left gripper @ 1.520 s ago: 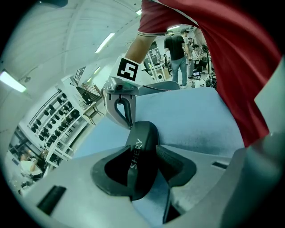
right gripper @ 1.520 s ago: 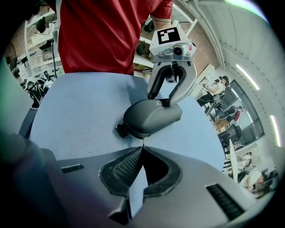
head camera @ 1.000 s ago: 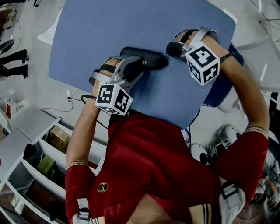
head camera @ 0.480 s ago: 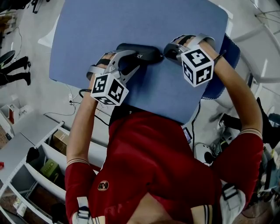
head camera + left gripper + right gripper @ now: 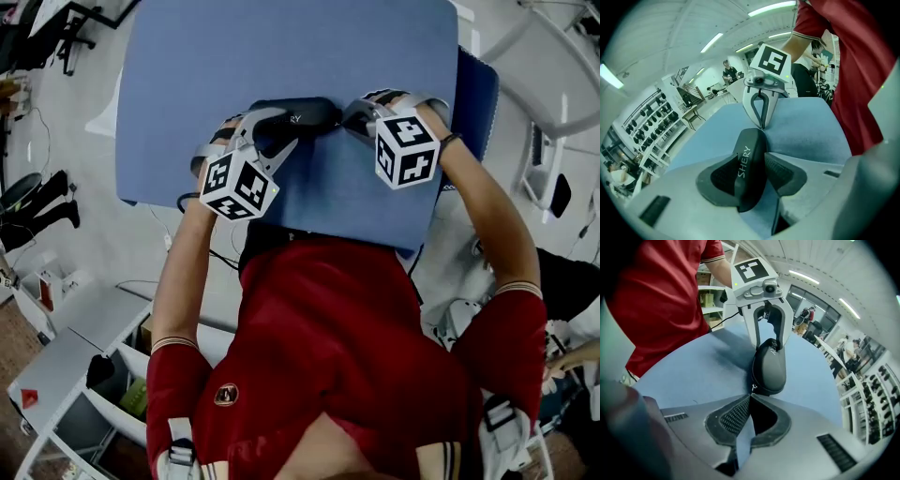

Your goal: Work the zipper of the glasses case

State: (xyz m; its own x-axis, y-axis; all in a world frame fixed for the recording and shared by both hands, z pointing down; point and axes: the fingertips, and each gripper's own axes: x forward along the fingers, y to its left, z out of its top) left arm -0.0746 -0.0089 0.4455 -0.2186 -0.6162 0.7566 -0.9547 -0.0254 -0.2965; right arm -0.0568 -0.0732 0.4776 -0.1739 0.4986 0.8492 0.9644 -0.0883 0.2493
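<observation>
Item: blue desk, filling the upper middle of the head view, with one object on it. At centre-left, the left hand-held gripper, its marker cube below it, is clamped across the glasses case. In the left gripper view both ribbed pads press on the flanks of the dark shell, with the white lettering lying between them. The glasses case is black, oblong and hard-looking. It lies flat on the desk at upper centre with its long axis running left to right, and it appears closed. At centre-right, the right hand-held gripper, with its marker cube at lower right, points steeply down at the right end of the case. In the right gripper view its jaws are together, tips meeting just at the case's near end. A small pale tab, probably the zipper pull, sits right at those tips; whether it is pinched between them cannot be told. Step in hand, as judged: the case is braced by the left and the right is at the zipper's end, so the zipper run seems to be at or near its start. The next move likely calls for a sure nip on the tab, then a steady draw along the seam round the curved end. The left clamp must hold firm so that the case neither slides nor twists on the desk.
</observation>
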